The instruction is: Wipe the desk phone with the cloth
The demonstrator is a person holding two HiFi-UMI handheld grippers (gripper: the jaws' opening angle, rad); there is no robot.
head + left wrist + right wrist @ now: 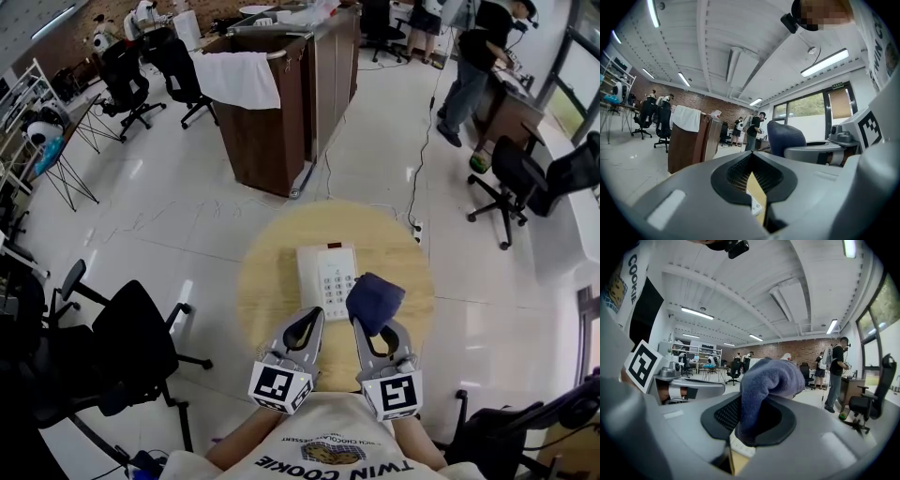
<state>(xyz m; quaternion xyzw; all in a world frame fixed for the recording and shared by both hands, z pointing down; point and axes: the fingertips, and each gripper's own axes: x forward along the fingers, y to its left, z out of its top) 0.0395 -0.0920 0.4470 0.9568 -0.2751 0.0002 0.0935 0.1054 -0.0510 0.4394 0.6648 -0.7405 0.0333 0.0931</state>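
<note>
A white desk phone (328,277) with a keypad lies flat on the small round wooden table (264,281). My right gripper (373,324) is shut on a dark blue cloth (375,300), which bulges out past its jaws at the phone's right edge; the same cloth (761,390) fills the right gripper view, with a strip of phone (740,446) below it. My left gripper (312,319) is shut and empty, its tip at the phone's near left corner. Between its jaws only a slit of table and phone (757,204) shows.
A black office chair (131,347) stands left of the table, another chair (511,431) at the lower right. A brown counter (272,112) with a white towel stands behind. People stand at a desk at the far right (478,56).
</note>
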